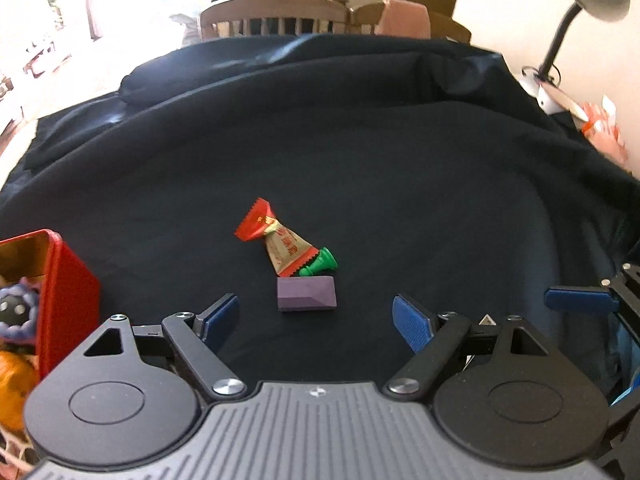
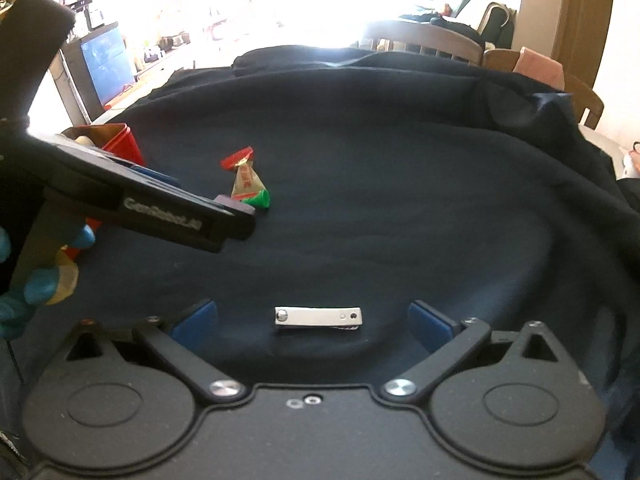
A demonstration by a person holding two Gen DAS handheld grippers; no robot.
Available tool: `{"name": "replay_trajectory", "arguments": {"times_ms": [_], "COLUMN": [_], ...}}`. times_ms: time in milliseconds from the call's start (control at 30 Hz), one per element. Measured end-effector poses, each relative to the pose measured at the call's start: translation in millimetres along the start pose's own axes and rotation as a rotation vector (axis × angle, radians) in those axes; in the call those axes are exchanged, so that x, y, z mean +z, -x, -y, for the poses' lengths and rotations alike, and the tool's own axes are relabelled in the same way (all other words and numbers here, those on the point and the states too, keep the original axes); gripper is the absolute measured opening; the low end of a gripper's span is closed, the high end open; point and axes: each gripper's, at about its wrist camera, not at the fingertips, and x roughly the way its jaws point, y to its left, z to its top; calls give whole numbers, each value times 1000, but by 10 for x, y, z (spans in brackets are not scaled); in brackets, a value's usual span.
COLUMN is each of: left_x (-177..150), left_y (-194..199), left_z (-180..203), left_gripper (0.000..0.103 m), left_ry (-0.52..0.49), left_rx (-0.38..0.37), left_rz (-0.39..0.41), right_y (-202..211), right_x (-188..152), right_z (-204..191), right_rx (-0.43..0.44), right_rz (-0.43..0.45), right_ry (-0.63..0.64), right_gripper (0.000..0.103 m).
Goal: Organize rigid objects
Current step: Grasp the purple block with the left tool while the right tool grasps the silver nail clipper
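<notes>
- Left tongs (image 1: 316,314) are standing wide apart and holding nothing, hovering low over the dark cloth (image 1: 400,184) that is covering the table.
- Right tongs (image 2: 312,318) are also spread apart and empty; a metal nail clipper (image 2: 318,317) is lying flat between their two blue pads, not yet touched by them.
- Just ahead of the left tongs, a purple block (image 1: 307,299) is lying on the cloth; a green pawn-shaped piece (image 1: 320,263) is lying on its side just behind it, and a red and tan candy wrapper (image 1: 276,240) is partly over that piece, touching it.
- A red box (image 1: 68,292) is standing at the left, already holding some toys; I judge it is the place where the things are going.
- The clipper is looking stiff, thin and smooth, so it is probably light but slippery; I would be closing on its long sides, near the middle, with the pads pressed low into the cloth.
- The block is looking hard with flat faces, so taking it across the short width seems easy; the wrapper is soft and may be dragging along.
- Around both groups the cloth is lying open, with folds only far back; the two tongs are working near each other, so their paths toward the box may be crossing.
</notes>
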Motion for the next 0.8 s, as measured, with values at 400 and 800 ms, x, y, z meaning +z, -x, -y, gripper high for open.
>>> {"name": "replay_trajectory", "arguments": {"times_ms": [400,800], "left_x": [52,47], "left_y": [-266,-329], "left_z": [-77,-44], "left_gripper": [84,71], "left_ry": [-8,-57], "left_rx": [14,34], "left_rz": [-14,4], "right_y": [-186,-244], "right_x": [7,16], "right_z": [36,31], "right_rx": [35,17], "right_rz": [-55,-61], "right_ry": [8,16], "right_gripper": [84,67]}}
